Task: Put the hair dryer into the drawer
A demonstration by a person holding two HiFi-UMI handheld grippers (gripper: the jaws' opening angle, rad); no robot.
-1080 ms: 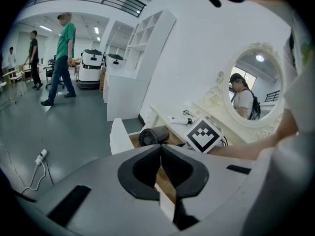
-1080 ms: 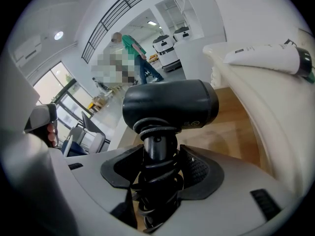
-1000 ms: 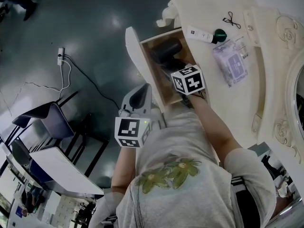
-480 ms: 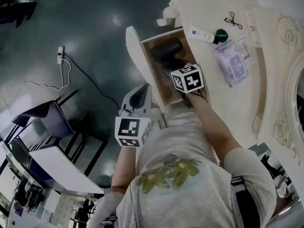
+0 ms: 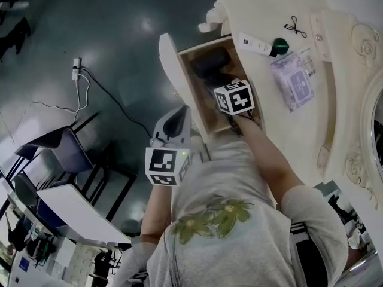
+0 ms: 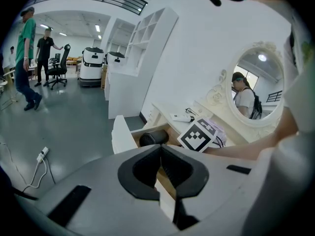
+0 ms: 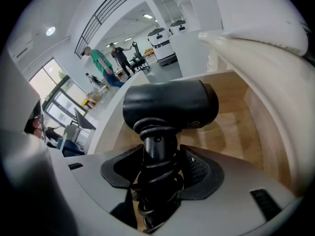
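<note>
a: where is the dryer (image 7: 170, 107) relative to the jaws?
b: straight ahead of the right gripper (image 7: 157, 170). its jaws are closed on the dryer's handle, with the black cord (image 7: 155, 200) bunched round the handle between them. the handle runs along the jaws, away from the gripper. the barrel sits at its far end and lies crosswise.
a: and relative to the drawer (image 5: 169, 70)?
b: the drawer is pulled out from the surface (image 5: 269, 118). the dryer is inside its walls, over the wooden floor, near the end wall farthest from the person. the barrel's long axis runs from the front panel toward the back. i can't tell whether the barrel touches the floor.
a: and the left gripper (image 6: 160, 171)?
b: its jaws are pressed together with nothing between them. it hangs outside the front panel, close to the person's body and well apart from the dryer. the right gripper is much the nearer.
a: what does the next move turn on?
b: my judgement: the dryer goes down onto the drawer floor, then the right jaws open and back out along the handle's line, toward the person. the left gripper, on the front-panel side, looks better placed to push the drawer shut.
</note>
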